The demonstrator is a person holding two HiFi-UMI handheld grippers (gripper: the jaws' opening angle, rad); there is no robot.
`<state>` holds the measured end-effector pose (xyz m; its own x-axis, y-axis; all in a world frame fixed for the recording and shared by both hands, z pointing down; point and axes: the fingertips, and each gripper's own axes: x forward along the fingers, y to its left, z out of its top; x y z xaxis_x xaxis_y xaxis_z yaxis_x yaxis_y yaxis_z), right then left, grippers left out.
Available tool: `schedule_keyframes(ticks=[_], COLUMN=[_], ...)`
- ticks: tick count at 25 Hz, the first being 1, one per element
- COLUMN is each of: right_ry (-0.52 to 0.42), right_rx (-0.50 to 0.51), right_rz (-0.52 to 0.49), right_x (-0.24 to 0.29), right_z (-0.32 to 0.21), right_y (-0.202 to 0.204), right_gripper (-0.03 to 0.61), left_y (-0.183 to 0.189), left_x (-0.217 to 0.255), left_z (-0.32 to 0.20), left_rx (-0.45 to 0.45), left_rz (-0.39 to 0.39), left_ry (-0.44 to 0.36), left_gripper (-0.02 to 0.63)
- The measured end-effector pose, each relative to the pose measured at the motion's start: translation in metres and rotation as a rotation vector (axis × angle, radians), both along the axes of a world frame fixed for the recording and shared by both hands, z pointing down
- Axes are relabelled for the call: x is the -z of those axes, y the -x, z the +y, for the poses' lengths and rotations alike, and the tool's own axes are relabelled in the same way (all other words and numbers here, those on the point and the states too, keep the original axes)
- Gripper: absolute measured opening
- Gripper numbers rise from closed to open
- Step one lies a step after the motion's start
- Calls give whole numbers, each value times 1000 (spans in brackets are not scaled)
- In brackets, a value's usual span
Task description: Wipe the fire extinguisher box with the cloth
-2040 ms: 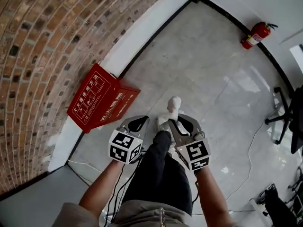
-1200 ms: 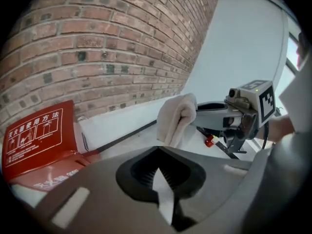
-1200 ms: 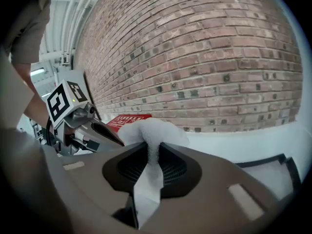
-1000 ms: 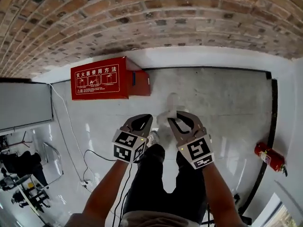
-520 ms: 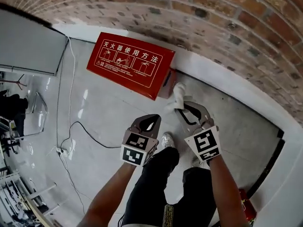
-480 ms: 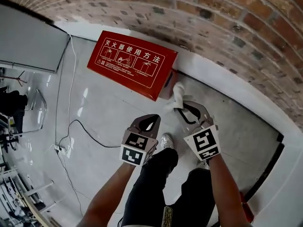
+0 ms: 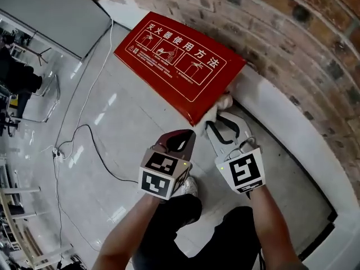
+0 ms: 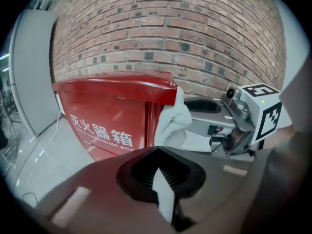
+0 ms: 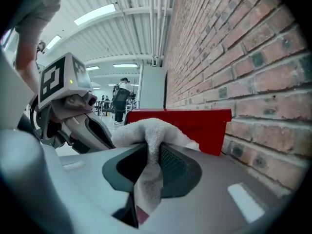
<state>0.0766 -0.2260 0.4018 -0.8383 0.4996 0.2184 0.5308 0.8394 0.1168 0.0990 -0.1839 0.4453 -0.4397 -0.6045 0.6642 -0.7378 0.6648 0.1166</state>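
Right gripper (image 7: 218, 119) pinches cloth (image 7: 221, 104) (white) at box (image 7: 180, 61) corner.

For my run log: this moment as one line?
right gripper: shut on cloth | cloth: at fire extinguisher box corner | left gripper: shut, empty

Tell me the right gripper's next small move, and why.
Probably press the cloth against the fire extinguisher box and begin a wiping stroke along its side. The right gripper is clamped on the cloth, which sits right at the box's near corner.
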Motion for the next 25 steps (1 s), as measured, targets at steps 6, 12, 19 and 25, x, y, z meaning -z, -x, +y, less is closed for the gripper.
schedule_keyframes(ticks=[6, 12, 19, 25], right_ry=[-63, -57, -4, 47], right_rx=[2, 10, -18, -76], right_rz=[-102, -161, -149, -76], right_x=[6, 5, -1, -42], right_z=[-36, -73, -104, -114], right_y=[24, 50, 71, 78], right_gripper=[98, 98, 98, 97], left_y=[8, -6, -14, -25], left_x=[-15, -35, -43, -62], left_z=[-6, -9, -3, -13], left_rx=[34, 44, 39, -6], left_rz=[-87, -93, -94, -117], left_ry=[-46, -70, -82, -50], left_gripper=[0, 0, 0, 0])
